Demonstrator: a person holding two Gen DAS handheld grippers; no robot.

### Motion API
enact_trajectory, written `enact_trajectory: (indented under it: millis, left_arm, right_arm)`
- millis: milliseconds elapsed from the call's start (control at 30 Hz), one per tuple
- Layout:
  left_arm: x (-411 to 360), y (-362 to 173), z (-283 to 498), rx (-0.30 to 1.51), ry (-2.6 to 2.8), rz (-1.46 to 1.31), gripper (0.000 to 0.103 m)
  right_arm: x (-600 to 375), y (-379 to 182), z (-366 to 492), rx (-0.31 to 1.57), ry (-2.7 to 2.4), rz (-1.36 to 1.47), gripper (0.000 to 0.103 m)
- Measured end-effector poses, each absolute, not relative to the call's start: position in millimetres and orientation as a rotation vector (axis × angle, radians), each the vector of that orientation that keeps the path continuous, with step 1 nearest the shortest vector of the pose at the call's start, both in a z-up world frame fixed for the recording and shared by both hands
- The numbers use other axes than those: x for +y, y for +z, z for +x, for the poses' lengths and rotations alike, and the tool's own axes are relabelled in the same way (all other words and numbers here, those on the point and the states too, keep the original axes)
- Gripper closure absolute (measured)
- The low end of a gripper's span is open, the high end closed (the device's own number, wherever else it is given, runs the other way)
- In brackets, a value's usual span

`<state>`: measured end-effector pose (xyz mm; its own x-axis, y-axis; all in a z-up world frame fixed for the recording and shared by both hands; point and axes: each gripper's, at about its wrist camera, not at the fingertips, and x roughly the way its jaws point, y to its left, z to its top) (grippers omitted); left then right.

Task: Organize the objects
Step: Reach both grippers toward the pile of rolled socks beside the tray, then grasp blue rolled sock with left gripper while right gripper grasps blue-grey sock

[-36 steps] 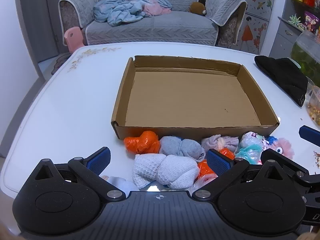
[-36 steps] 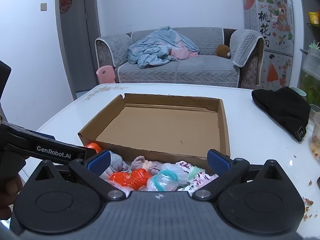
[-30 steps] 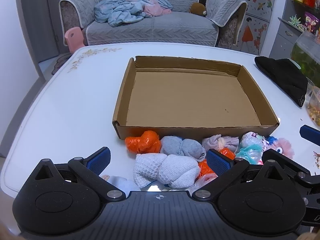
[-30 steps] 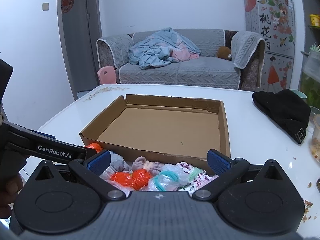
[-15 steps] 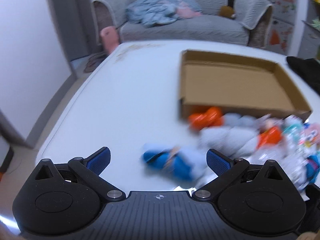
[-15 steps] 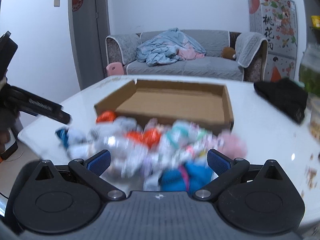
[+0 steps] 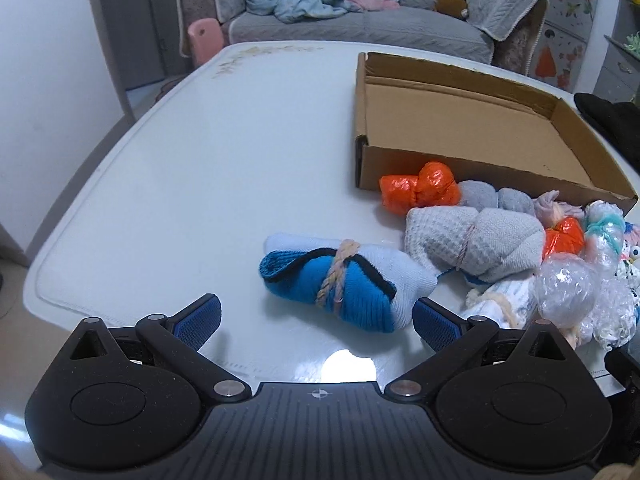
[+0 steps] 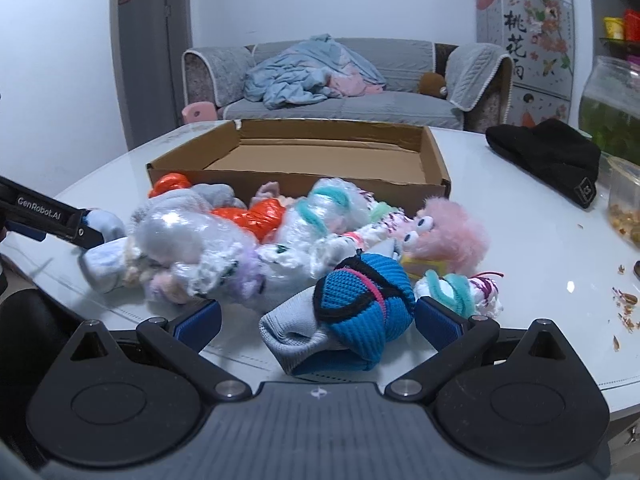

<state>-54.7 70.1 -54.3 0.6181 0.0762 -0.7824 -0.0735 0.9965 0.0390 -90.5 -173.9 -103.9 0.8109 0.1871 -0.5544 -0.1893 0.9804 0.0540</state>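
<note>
An empty cardboard box (image 7: 460, 108) (image 8: 320, 152) sits on the white table. A pile of tied bundles lies in front of it: an orange bag (image 7: 420, 190), a grey waffle cloth (image 7: 472, 240), bubble-wrapped rolls (image 8: 192, 248) and a pink fluffy toy (image 8: 452, 236). A blue-and-white sock bundle tied with string (image 7: 336, 284) lies just ahead of my left gripper (image 7: 316, 324), which is open. Another blue-and-grey sock bundle (image 8: 352, 324) lies between the fingers of my open right gripper (image 8: 318, 322). The left gripper's arm (image 8: 48, 216) shows at the left of the right wrist view.
A black beanie (image 8: 552, 160) lies at the table's right, with a glass jar (image 8: 616, 108), a food container (image 8: 624, 204) and crumbs (image 8: 624, 304) near the right edge. A grey sofa (image 8: 344, 92) stands behind. The table's left half (image 7: 200, 160) is bare.
Both grippers have pulled back and lower toward the near table edge. The left view has swung left, bringing a blue-and-white sock bundle into view. A blue sock bundle now lies between the right fingers.
</note>
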Motion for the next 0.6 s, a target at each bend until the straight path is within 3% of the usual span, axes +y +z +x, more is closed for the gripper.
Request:
enact_trajectory:
  millis: [367, 500, 600]
  left_arm:
    - [69.6, -67.3, -46.9, 0.8, 0.096, 0.051, 0.001]
    - [61.1, -78.4, -40.9, 0.811, 0.104, 0.116, 0.001]
    - [62.2, -81.0, -42.8, 0.777, 0.079, 0.094, 0.001]
  right_arm:
    - [-172.9, -110.4, -92.2, 0.522, 0.179, -0.029, 0.001]
    - [-176.9, -112.9, -88.2, 0.509, 0.169, -0.029, 0.006]
    - [-178.1, -116.1, -87.0, 0.494, 0.172, -0.035, 0.018]
